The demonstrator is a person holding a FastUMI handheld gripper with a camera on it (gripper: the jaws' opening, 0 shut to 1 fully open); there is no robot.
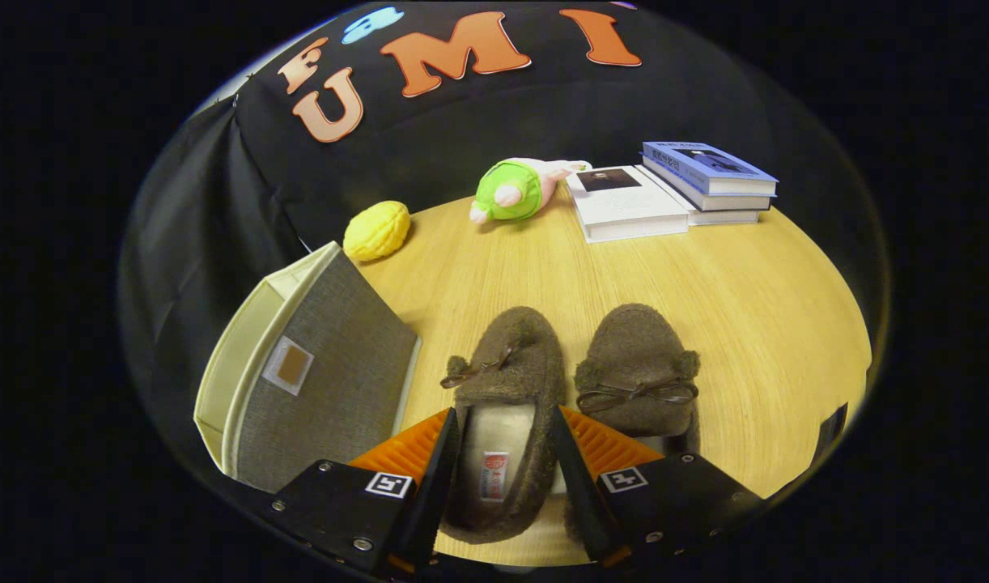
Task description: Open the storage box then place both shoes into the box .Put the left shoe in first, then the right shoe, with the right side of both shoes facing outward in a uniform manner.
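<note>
Gripper (502,453) fingers apart, straddling the left brown fuzzy slipper (502,405); matching right slipper (638,368) just beside; grey fabric storage box (316,380) at bench's left edge.

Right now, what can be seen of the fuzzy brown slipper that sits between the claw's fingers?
The fuzzy brown slipper with a thin dark bow lies flat on the light wooden table, toe pointing away from the claw. Its pale lined insole carries a small label. The claw's fingers straddle its heel opening, one at each side, open, not visibly pressing. The matching brown slipper lies close beside it.
</note>
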